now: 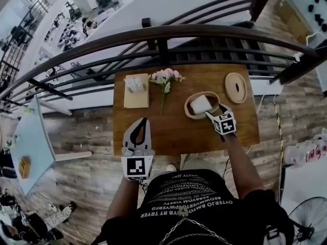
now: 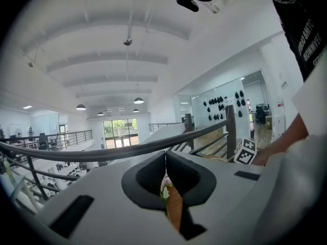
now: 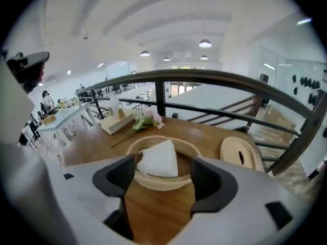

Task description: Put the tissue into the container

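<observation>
Over on the worktop's [image 1: 173, 131] right half, hovering just short of the container [image 1: 187, 108] with right gripper [image 3: 162, 182] spread wide, pads off everything, leaving the tissue [image 1: 200, 104] loose inside. Holding left gripper [image 2: 165, 172] pinched together, empty, back by the front edge, out of the way.

From head height we looked steeply down on the desk [image 1: 173, 131]. The right tool [image 3: 162, 175] camera sat close over the container [image 3: 163, 184], shared with that view; the left tool [image 2: 166, 180] camera faced the railing [image 2: 102, 154].
</observation>
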The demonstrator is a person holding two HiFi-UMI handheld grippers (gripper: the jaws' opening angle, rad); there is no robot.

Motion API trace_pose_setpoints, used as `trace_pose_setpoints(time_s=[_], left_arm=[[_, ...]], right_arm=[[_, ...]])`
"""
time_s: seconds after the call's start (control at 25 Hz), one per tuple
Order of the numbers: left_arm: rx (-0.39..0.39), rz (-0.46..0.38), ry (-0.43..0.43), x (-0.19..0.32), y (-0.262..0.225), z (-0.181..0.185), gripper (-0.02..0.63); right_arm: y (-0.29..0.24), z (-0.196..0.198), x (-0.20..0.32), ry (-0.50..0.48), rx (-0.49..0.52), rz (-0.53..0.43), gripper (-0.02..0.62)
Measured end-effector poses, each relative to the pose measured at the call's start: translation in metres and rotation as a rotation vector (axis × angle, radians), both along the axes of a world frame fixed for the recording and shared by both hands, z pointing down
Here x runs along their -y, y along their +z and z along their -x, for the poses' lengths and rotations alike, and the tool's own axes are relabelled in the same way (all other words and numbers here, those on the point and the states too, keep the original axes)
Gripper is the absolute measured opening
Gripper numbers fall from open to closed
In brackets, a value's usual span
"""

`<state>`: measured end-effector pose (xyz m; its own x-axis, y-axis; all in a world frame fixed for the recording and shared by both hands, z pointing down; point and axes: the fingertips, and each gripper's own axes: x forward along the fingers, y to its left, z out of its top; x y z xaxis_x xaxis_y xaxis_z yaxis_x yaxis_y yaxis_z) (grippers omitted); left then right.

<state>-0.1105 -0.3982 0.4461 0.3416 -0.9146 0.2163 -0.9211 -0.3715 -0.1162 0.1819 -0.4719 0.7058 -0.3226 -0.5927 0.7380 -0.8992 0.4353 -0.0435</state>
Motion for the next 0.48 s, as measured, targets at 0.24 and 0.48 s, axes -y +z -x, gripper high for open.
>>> trace_pose_setpoints(time_s=[0.24, 0.48], left_arm=[[-0.06, -0.083, 0.076, -0.059, -0.024, 0.013, 0.029], [-0.092, -0.125, 0.142, -0.11, -0.053, 0.005, 0.029]], right_arm=[[-0.149, 0.004, -0.08, 0.107, 0.081, -0.445, 0.016], [-0.278, 0.013, -0.186, 0.106, 0.05, -0.691, 0.014]])
